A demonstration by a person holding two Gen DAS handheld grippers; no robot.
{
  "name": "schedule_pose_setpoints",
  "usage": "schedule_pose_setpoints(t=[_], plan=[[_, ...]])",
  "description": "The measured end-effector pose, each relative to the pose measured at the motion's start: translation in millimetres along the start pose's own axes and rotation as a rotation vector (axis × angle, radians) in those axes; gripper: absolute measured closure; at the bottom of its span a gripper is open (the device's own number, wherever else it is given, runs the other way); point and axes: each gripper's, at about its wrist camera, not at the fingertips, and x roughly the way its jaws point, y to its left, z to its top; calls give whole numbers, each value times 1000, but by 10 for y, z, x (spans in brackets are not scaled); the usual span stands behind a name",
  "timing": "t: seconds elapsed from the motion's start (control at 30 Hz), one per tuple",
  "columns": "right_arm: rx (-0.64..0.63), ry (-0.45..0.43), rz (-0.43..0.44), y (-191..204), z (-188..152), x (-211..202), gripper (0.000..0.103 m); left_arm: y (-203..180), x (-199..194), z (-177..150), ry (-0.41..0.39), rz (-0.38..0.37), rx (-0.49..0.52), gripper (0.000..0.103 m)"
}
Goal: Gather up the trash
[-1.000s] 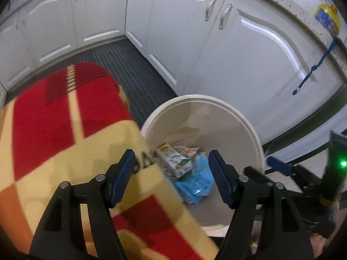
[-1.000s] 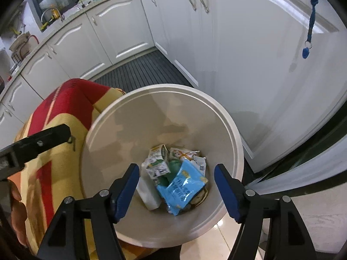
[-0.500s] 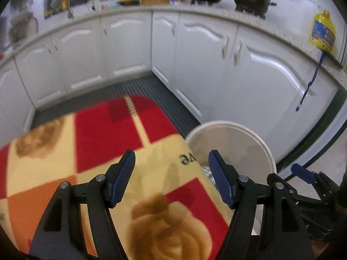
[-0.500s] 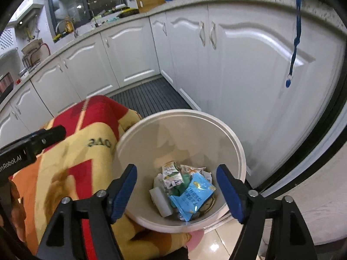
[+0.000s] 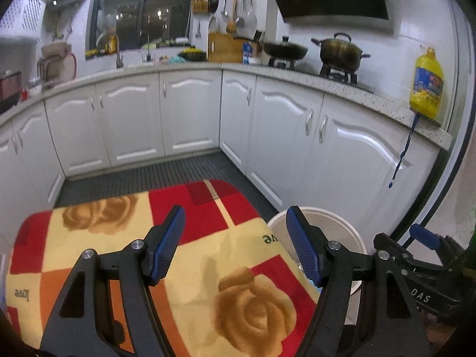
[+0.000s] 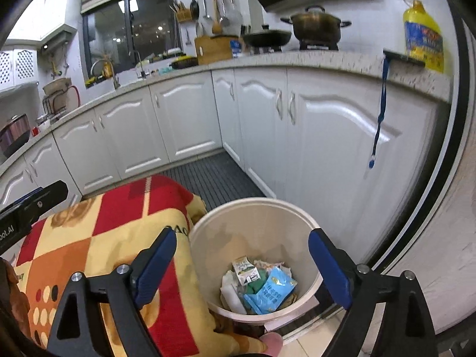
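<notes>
In the left wrist view, the left claw (image 5: 235,244) hangs released, its blue pads spread wide and holding nothing, above a red and yellow blanket (image 5: 178,255) with a rose pattern. The white bin (image 5: 336,226) stands just beside the blanket's right edge, near the white cabinets (image 5: 297,136). In the right wrist view, the right claw (image 6: 242,266) is also released and empty, above the bin (image 6: 261,223). The trash lies at the bin's bottom: a blue packet (image 6: 270,291) touching a small carton (image 6: 245,269) among other wrappers.
</notes>
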Motion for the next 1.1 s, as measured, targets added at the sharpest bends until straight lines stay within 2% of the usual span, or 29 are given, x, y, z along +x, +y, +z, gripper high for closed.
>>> schedule_pose_setpoints(t=[0.1, 0.13, 0.17, 0.4, 0.6, 1.1], plan=[[-12, -44, -5, 64, 12, -143, 14, 18, -165, -15, -49, -5, -1, 28], [-16, -57, -7, 78, 10, -178, 14, 27, -216, -21, -66, -12, -6, 21], [-20, -71, -8, 97, 11, -220, 14, 40, -271, -29, -86, -20, -11, 19], [-28, -144, -2, 163, 54, -440, 12, 9, -486, -46, -155, -1, 16, 19], [-32, -195, -7, 196, 89, -616, 11, 11, -584, -53, -164, -18, 14, 19], [-42, -237, -10, 249, 77, -786, 10, 62, -683, -94, -187, -30, 4, 19]])
